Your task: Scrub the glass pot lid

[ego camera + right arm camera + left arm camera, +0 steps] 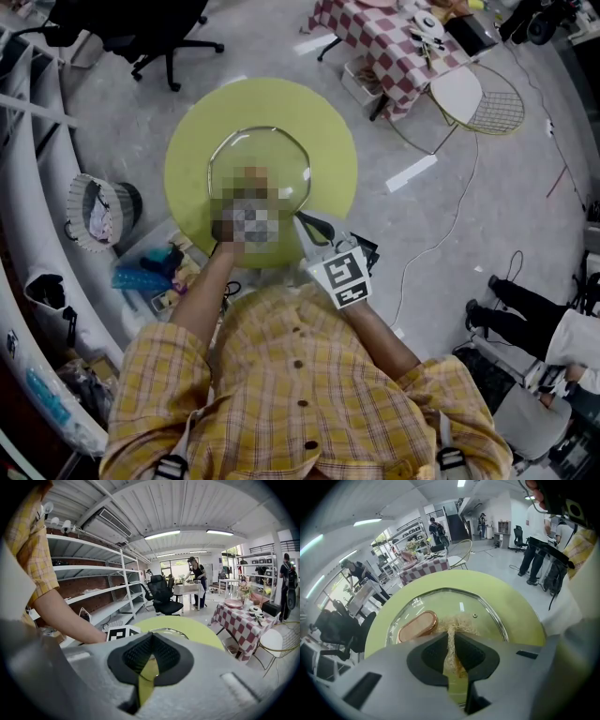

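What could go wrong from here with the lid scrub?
1. The lid lies loose on the table. The right gripper is shut on nothing and does not hold it, so scrubbing strokes may push the lid around.
2. The left gripper pinches only a thin tuft of the scrubber, which might pull free under pressure.
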`<state>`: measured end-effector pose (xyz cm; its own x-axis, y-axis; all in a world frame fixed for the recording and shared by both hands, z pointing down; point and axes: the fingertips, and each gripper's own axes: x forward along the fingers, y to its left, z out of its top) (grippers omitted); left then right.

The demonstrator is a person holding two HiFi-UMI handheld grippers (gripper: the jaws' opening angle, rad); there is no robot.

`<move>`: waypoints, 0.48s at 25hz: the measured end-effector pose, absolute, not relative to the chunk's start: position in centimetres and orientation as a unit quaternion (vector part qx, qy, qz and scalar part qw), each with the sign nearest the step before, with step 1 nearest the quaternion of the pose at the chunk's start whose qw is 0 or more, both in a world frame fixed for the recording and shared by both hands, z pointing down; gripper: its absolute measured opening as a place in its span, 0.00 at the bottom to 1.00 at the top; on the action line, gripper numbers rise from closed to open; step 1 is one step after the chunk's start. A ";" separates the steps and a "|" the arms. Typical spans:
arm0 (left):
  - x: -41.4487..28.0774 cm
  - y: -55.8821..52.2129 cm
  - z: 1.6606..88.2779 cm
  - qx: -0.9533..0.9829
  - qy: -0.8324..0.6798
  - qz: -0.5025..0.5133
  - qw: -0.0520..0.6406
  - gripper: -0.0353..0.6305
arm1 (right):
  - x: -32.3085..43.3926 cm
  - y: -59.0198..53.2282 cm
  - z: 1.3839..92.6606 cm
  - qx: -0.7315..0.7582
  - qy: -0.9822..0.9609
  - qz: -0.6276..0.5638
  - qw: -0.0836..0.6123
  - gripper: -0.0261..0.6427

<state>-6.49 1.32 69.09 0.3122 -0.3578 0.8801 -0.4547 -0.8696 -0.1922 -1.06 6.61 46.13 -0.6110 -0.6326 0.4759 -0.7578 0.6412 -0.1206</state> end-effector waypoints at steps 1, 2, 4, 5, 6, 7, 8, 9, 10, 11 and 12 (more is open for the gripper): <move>-6.5 1.3 69.1 0.808 -0.254 0.530 0.048 0.12 | -1.0 6.6 46.2 0.393 -0.883 0.158 0.200 0.04; -6.5 1.2 69.1 0.807 -0.256 0.529 0.050 0.12 | -1.0 6.6 46.3 0.394 -0.883 0.159 0.200 0.04; -6.5 1.1 69.0 0.805 -0.263 0.528 0.057 0.12 | -1.0 6.6 46.4 0.395 -0.882 0.162 0.200 0.04; -6.5 1.1 69.0 0.804 -0.268 0.527 0.060 0.12 | -1.0 6.5 46.4 0.396 -0.881 0.162 0.200 0.04; -6.5 1.0 69.0 0.804 -0.272 0.525 0.063 0.12 | -1.0 6.5 46.4 0.397 -0.881 0.163 0.200 0.04; -6.5 1.0 68.9 0.803 -0.275 0.524 0.066 0.12 | -1.0 6.5 46.4 0.397 -0.881 0.163 0.199 0.04; -6.4 1.0 68.9 0.803 -0.278 0.522 0.069 0.12 | -1.0 6.5 46.4 0.397 -0.881 0.162 0.199 0.04; -6.3 1.1 68.9 0.803 -0.279 0.522 0.071 0.12 | -1.0 6.5 46.4 0.397 -0.881 0.162 0.199 0.04; -6.2 1.1 68.9 0.803 -0.280 0.521 0.071 0.12 | -1.0 6.6 46.4 0.397 -0.881 0.162 0.199 0.04; -6.0 1.1 68.9 0.803 -0.279 0.522 0.070 0.12 | -1.1 6.6 46.5 0.396 -0.882 0.163 0.199 0.04; -5.8 1.2 68.9 0.804 -0.277 0.522 0.069 0.12 | -1.1 6.6 46.5 0.395 -0.882 0.162 0.199 0.04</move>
